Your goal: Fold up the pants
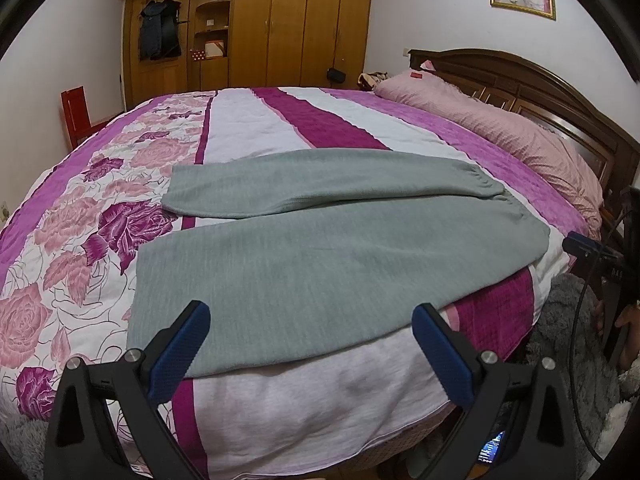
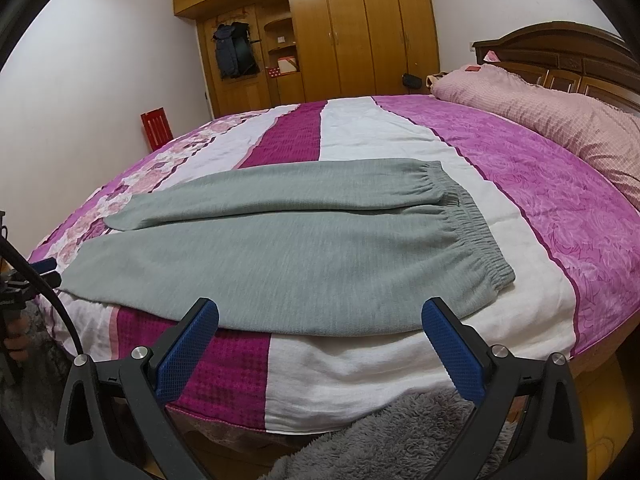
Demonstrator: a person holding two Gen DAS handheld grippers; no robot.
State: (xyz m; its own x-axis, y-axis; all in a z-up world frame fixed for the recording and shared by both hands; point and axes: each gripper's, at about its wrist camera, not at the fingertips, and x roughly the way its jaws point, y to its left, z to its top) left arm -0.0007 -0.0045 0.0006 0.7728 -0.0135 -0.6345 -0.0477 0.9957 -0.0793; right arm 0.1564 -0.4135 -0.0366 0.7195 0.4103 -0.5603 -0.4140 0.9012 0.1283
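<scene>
Grey pants (image 1: 280, 264) lie flat on the bed, legs spread in a narrow V, cuffs to the left and elastic waistband (image 2: 476, 232) to the right. My left gripper (image 1: 312, 312) is open and empty, hovering over the near leg's lower half by the bed's front edge. My right gripper (image 2: 320, 308) is open and empty, hovering over the near edge of the pants (image 2: 288, 256) close to the waist. The right gripper also shows at the right edge of the left wrist view (image 1: 592, 252); the left one shows at the left edge of the right wrist view (image 2: 44, 268).
The bed has a pink, purple and white quilt (image 1: 248, 128) with roses on the left. Pink pillows (image 1: 500, 124) lie against a dark wooden headboard (image 1: 520, 76) on the right. A wooden wardrobe (image 1: 280, 24) stands behind. A grey fluffy rug (image 2: 392, 440) lies below the bed edge.
</scene>
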